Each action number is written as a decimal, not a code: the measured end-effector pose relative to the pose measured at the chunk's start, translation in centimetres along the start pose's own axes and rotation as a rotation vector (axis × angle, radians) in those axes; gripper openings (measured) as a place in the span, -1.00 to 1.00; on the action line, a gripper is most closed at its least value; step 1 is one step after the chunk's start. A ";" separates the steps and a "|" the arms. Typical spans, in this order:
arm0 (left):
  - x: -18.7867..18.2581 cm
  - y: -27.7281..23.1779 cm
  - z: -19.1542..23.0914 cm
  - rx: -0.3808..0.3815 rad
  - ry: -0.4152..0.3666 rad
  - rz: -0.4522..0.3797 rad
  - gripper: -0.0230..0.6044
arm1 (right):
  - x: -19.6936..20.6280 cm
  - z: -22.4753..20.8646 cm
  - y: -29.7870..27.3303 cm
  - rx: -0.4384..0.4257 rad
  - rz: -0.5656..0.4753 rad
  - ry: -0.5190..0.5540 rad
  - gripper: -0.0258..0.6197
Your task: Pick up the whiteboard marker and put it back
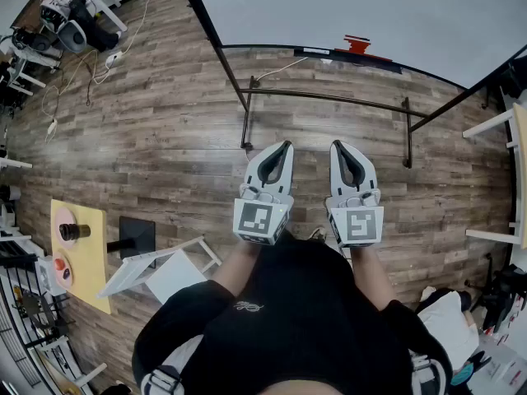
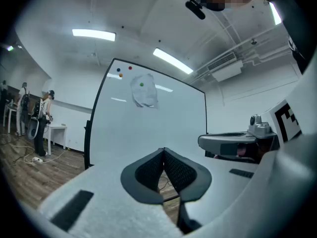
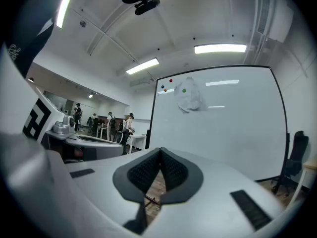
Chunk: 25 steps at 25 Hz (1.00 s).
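A large whiteboard (image 1: 346,11) on a black frame stands ahead of me, seen from above in the head view. A small red object (image 1: 356,44) sits on its ledge; I cannot tell whether it is the marker. My left gripper (image 1: 285,145) and right gripper (image 1: 336,145) are held side by side over the wood floor, both pointing at the board. Each is shut with nothing between its jaws. In the left gripper view the shut tips (image 2: 163,150) face the whiteboard (image 2: 148,133). The right gripper view shows the same: shut tips (image 3: 160,150) before the whiteboard (image 3: 223,123).
A crumpled white cloth (image 2: 143,94) and small coloured magnets (image 2: 124,71) sit high on the board. A yellow table (image 1: 90,262) and a white frame (image 1: 160,270) stand at the left. Cables (image 1: 107,56) lie on the floor. People (image 3: 124,128) stand far behind.
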State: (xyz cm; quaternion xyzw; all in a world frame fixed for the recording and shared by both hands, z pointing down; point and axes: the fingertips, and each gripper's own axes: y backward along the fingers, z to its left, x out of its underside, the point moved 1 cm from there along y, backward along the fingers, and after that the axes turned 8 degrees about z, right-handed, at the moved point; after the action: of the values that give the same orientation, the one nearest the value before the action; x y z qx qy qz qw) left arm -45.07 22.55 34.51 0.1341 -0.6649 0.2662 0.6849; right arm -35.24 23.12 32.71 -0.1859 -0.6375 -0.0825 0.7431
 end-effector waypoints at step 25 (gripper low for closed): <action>2.8 -10.3 8.8 0.146 -0.013 0.142 -0.91 | 3.6 -3.0 -12.8 0.140 0.103 -0.134 -0.91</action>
State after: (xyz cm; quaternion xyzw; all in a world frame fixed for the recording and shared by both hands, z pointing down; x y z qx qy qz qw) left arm -46.95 9.85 39.77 0.1377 -0.6560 0.3609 0.6484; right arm -36.49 10.63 38.06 -0.1713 -0.6794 0.0130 0.7133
